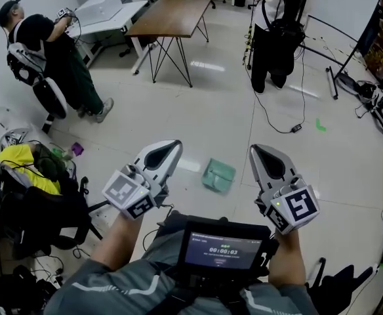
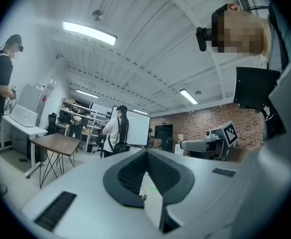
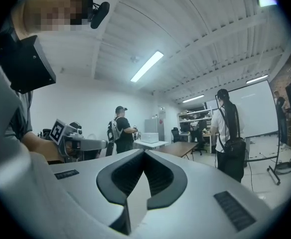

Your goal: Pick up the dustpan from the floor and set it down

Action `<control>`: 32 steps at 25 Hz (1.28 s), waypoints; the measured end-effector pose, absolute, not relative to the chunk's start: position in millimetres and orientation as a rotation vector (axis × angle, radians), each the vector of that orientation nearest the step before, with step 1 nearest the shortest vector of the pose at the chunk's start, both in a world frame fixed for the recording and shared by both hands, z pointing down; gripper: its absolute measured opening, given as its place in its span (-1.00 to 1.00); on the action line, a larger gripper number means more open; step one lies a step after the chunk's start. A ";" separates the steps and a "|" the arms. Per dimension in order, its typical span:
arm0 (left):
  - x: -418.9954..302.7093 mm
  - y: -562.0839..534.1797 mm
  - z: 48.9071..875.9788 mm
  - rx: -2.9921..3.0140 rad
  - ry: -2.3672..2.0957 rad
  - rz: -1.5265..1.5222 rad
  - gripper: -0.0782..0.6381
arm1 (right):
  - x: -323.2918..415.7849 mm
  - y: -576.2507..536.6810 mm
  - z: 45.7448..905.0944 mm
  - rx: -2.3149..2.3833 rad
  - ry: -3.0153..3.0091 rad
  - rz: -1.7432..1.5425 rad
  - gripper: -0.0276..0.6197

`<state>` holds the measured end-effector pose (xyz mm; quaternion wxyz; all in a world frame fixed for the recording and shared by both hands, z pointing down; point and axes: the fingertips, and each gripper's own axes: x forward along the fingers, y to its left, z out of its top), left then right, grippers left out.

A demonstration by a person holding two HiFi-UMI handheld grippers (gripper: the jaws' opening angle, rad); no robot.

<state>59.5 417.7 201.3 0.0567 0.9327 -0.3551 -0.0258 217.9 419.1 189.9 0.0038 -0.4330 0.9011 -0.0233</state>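
The green dustpan lay on the floor ahead of and below both raised grippers, between them and seemingly a touch nearer the right hand-held gripper, which, like the left hand-held gripper, was closed on nothing.

The dustpan lies on the floor at frame centre, between the left tool and the right tool. A table stands at upper centre.
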 end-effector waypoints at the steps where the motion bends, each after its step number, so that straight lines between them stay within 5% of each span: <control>1: 59.8 412.7 202.4 2.833 -1.067 -0.075 -0.68 | 217.0 413.2 191.4 -1.357 2.824 -0.079 -0.87; 13: -7.1 340.9 197.7 2.862 -0.952 -0.070 -0.69 | 150.7 350.4 185.1 -1.453 2.801 -0.082 -0.87; 18: -10.0 304.2 238.1 2.832 -0.914 -0.013 -0.69 | 137.5 319.0 227.7 -1.412 2.875 -0.104 -0.70; 32: 41.2 226.0 546.8 2.572 -0.870 0.322 -0.68 | 159.4 261.7 557.6 -1.120 3.269 -0.517 -0.09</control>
